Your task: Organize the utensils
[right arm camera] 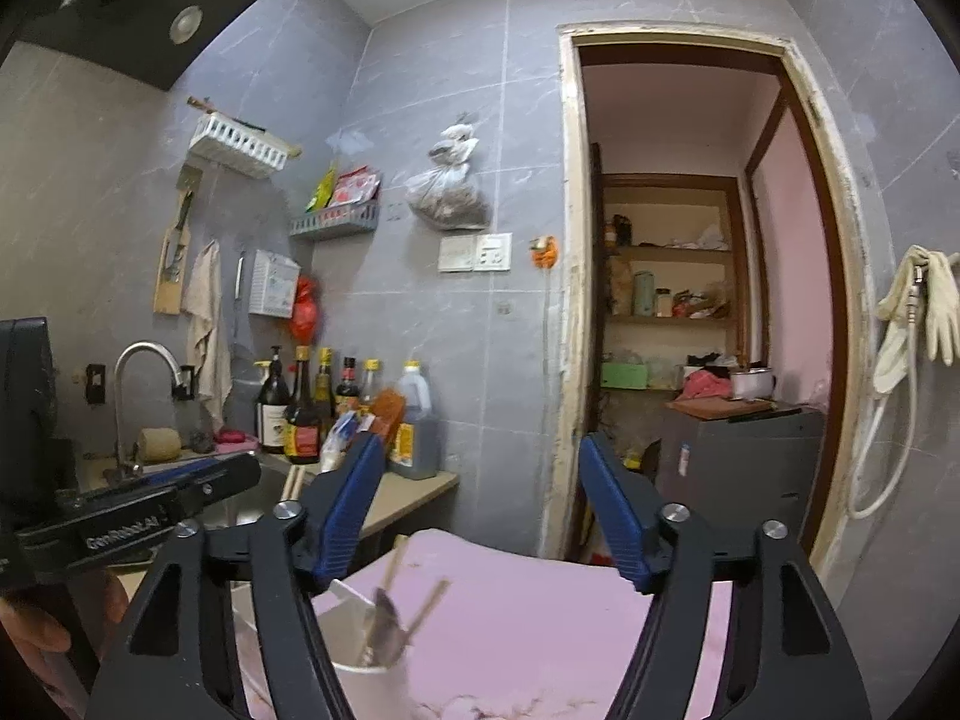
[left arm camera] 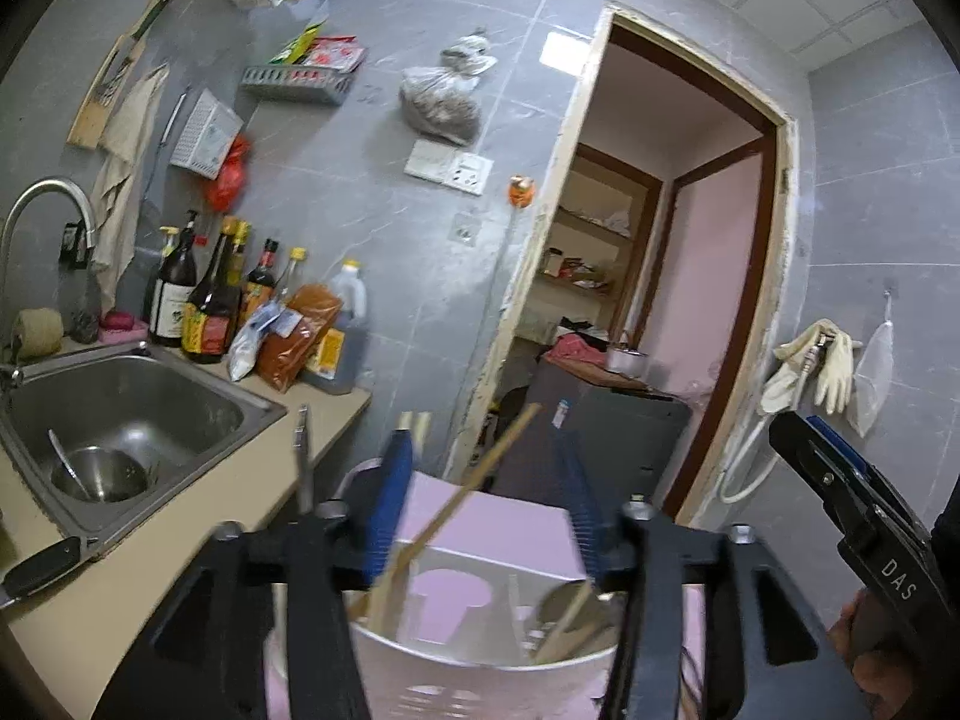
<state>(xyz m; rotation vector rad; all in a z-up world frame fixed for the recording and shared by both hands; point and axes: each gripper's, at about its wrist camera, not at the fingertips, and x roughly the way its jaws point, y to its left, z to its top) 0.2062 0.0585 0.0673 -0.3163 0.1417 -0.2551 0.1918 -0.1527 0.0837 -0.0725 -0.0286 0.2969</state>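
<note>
A white utensil holder (left arm camera: 480,669) stands on a pink surface (left arm camera: 510,528) right below my left gripper (left arm camera: 486,450). It holds wooden chopsticks (left arm camera: 474,492) leaning left to upper right, and a metal spoon (left arm camera: 570,600). My left gripper is open, its blue fingers on either side of the holder, gripping nothing. In the right wrist view the holder (right arm camera: 369,681) with the spoon (right arm camera: 384,624) and chopsticks (right arm camera: 429,603) sits low left. My right gripper (right arm camera: 480,468) is open and empty above the pink surface (right arm camera: 540,612).
A steel sink (left arm camera: 120,414) with a small bowl and spoon sits left, its tap (left arm camera: 48,210) behind. Sauce bottles (left arm camera: 210,300) line the counter (left arm camera: 120,588). A knife handle (left arm camera: 36,570) lies by the sink. A doorway (right arm camera: 690,300) and grey cabinet (right arm camera: 738,456) are to the right.
</note>
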